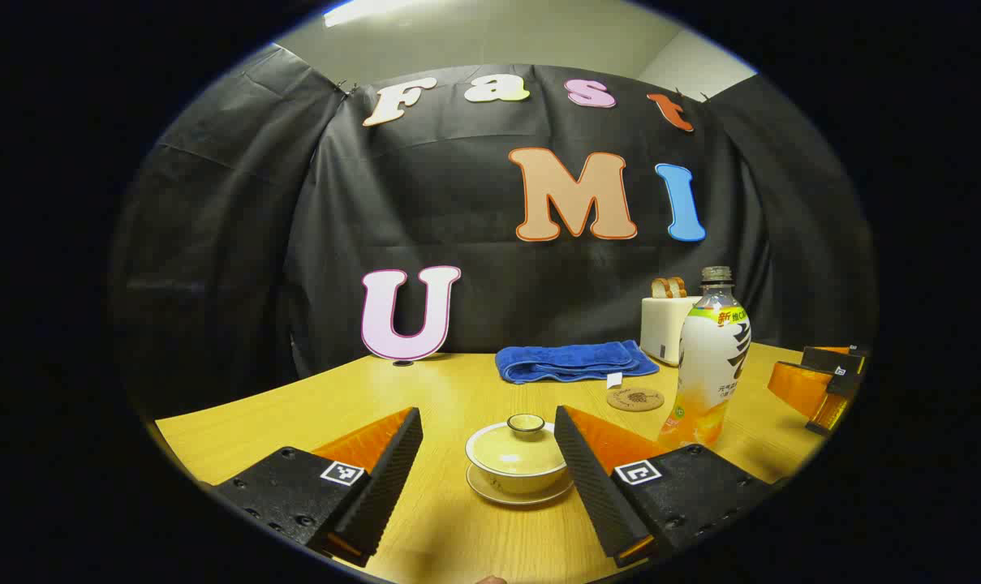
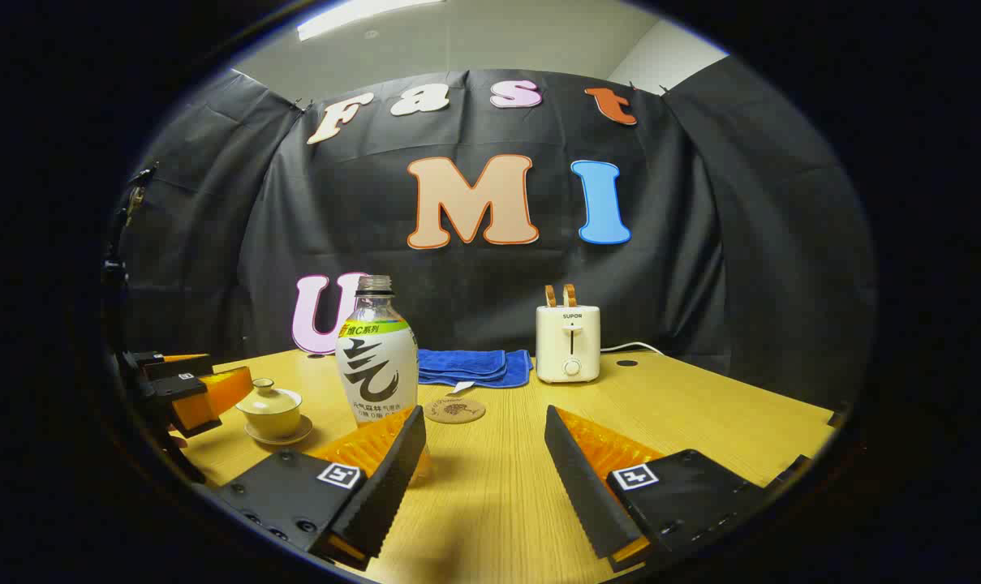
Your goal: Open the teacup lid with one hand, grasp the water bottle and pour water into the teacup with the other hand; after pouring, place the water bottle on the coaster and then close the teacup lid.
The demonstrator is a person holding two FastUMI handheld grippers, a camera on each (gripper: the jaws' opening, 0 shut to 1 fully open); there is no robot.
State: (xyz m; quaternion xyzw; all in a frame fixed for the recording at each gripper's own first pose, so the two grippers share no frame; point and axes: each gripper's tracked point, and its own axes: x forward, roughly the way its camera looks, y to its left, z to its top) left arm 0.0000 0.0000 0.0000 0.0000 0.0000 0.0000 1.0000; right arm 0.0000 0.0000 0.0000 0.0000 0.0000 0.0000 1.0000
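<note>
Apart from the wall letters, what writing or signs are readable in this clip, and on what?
"SUPOR": on the front of the toaster.
Bottle: its wrap carries large and small print, and the small print is too fine to read.
Coaster: a stamped design, too small to read.
Square tags on the right claw: black-and-white patterns, no words.

On the tabletop [image 2: 701, 405], the bottle [image 2: 376, 357] stands at the coaster's [image 2: 454, 410] nine o'clock, the teacup [image 2: 272, 410] farther that way; towel [image 2: 470, 367] and toaster [image 2: 568, 343] behind.
</note>
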